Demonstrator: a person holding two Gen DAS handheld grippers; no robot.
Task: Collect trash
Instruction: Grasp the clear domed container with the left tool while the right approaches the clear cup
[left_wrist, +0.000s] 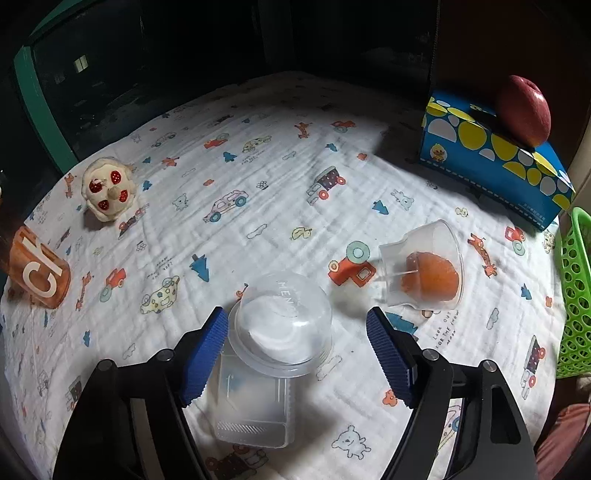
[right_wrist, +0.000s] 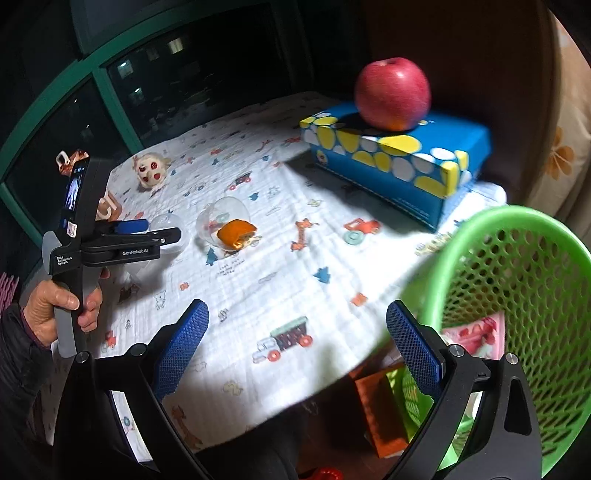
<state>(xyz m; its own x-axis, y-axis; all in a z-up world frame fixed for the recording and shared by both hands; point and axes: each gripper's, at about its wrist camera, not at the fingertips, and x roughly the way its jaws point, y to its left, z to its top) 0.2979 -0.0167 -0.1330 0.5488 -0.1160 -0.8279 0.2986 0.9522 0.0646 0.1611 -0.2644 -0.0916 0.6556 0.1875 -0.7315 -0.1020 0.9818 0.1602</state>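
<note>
On the desk (left_wrist: 258, 155), covered by a white cloth printed with cars and animals, an orange can (left_wrist: 38, 271) lies at the far left, with a small cream toy (left_wrist: 107, 194) with red spots beyond it. Toward the middle, the left tongs (left_wrist: 295, 354) stand spread around a clear plastic cup (left_wrist: 280, 325) that lies on a clear flat container (left_wrist: 253, 402); the left pad sits right at the cup's rim, the right pad stays apart from it, and whether the left one touches cannot be told. To the right of that cup, a second clear cup (left_wrist: 421, 266) lies on its side with an orange lump (left_wrist: 430, 277) inside. Farther right and back, a blue tissue box (left_wrist: 491, 158) with yellow and white dots carries a red apple (left_wrist: 524, 110) on top. A green mesh basket (right_wrist: 517, 295) stands past the desk's right edge, with a pink wrapper (right_wrist: 476, 332) inside it. The right tongs (right_wrist: 295, 347) hang spread and empty over the near edge of the desk, just left of the basket. In the right wrist view, a hand (right_wrist: 55, 306) grips the handle of the left tongs.
</note>
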